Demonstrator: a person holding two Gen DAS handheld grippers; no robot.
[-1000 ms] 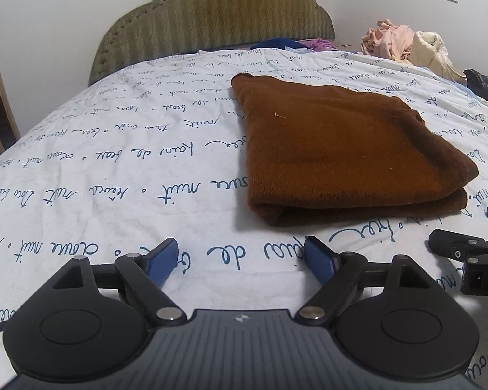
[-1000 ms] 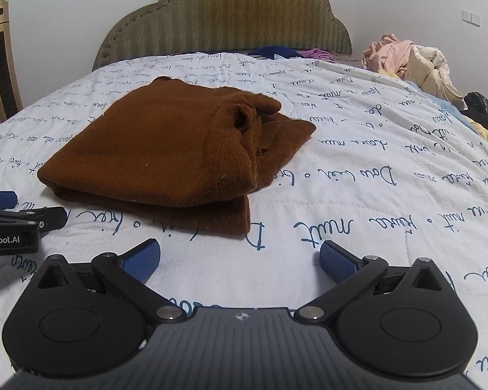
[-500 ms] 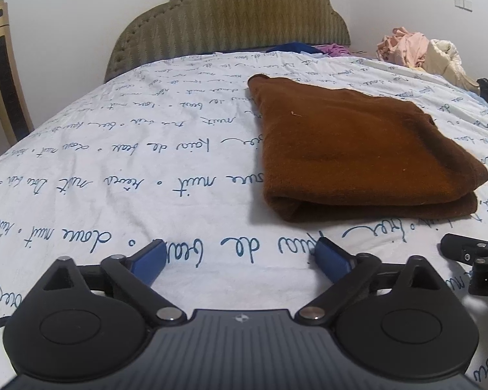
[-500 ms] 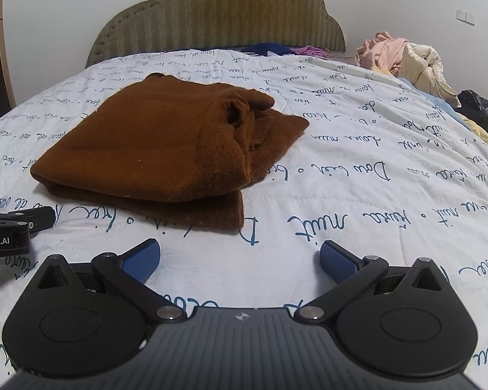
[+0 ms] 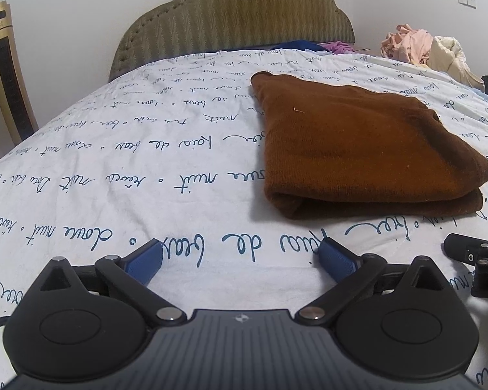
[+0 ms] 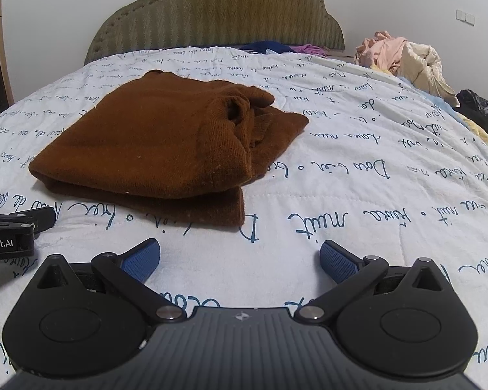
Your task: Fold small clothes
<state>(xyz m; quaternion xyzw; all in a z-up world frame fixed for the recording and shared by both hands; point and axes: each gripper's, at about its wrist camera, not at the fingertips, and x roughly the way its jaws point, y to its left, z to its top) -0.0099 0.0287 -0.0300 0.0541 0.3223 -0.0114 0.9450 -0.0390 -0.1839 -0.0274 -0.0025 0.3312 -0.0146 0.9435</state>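
A brown knitted sweater (image 5: pixel 358 149) lies folded into a thick rectangle on the white bed cover (image 5: pixel 146 169) with blue script. It sits just beyond and to the right of my left gripper (image 5: pixel 239 250), whose jaws are opening with only bed cover between them. In the right wrist view the sweater (image 6: pixel 153 143) lies ahead and to the left, its bunched collar and sleeve on the right side. My right gripper (image 6: pixel 240 248) stands open near the sweater's front edge, holding nothing. Each gripper shows at the edge of the other's view.
A padded olive headboard (image 5: pixel 237 22) closes the far end of the bed. A heap of pink and cream clothes (image 6: pixel 403 61) lies at the far right, dark cloth (image 6: pixel 481 110) beside it. Blue and purple garments (image 6: pixel 276 47) rest by the headboard. A gold tower appliance (image 5: pixel 6 74) stands left.
My left gripper's jaws have spread wider apart. The sweater and my right gripper have not moved.
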